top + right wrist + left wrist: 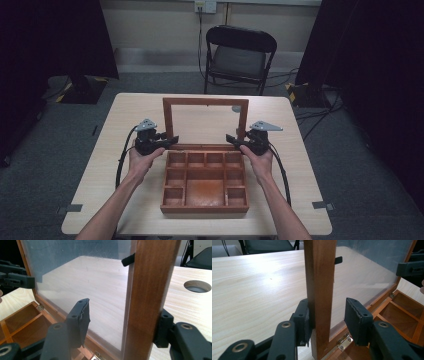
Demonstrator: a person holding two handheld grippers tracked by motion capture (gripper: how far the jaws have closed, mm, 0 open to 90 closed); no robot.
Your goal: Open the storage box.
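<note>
A brown wooden box (204, 209) with several compartments sits on the table, and its glass-paned lid (205, 101) stands upright at the back. My left gripper (170, 141) straddles the lid's left post (319, 277) near the hinge (344, 341). One pad (305, 320) touches the wood and the other (357, 320) stands off it. My right gripper (232, 138) straddles the right post (152, 277) low down. Its outer pad (162, 327) lies against the wood, and its inner pad (81, 317) stands apart in front of the glass (75, 265).
The light wooden table (135, 115) has bare room on both sides of the box and behind the lid. A round hole (197, 286) is cut in the top near the right post. A black folding chair (240, 55) stands beyond the far edge.
</note>
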